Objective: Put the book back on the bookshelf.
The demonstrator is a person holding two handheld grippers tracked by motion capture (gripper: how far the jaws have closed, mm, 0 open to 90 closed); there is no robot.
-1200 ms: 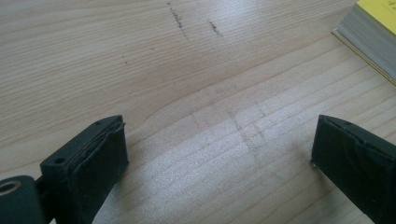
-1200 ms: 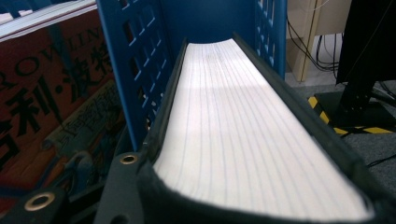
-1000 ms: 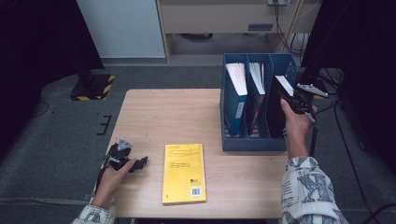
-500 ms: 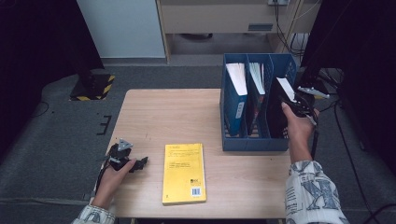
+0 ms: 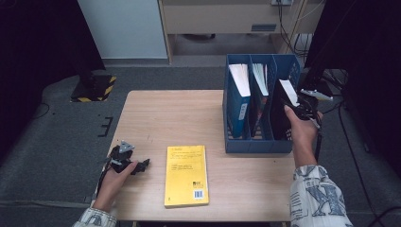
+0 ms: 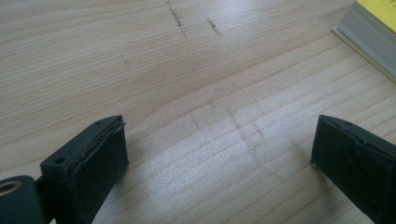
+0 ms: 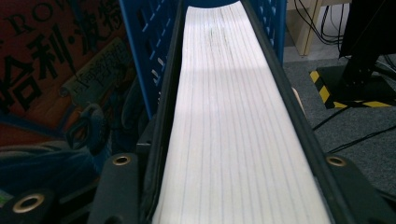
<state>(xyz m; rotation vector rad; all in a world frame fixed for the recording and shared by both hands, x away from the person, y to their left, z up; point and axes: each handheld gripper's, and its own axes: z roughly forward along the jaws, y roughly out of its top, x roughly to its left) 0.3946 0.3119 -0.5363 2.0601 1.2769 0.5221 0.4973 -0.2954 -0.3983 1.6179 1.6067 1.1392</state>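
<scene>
A blue file rack (image 5: 257, 142) with three slots stands at the table's right side. My right gripper (image 5: 299, 105) is shut on a black-covered book (image 5: 287, 92) that stands in the rack's right slot; its white page edge (image 7: 233, 116) runs between my jaws. A blue book (image 5: 239, 101) fills the left slot, and a book with a colourful cover (image 7: 51, 70) stands in the middle slot. A yellow book (image 5: 186, 175) lies flat at the table's front centre. My left gripper (image 5: 135, 165) rests open on the wood left of the yellow book (image 6: 373, 32), nothing between its jaws.
The wooden table (image 5: 165, 118) has bare room at its back left. A black stand with a yellow-striped base (image 5: 92, 87) sits on the grey floor to the left. Cables (image 5: 331, 80) hang beside the rack on the right.
My right gripper has moved the black-covered book slightly lower into the rack's right slot. The left gripper and yellow book have stayed put.
</scene>
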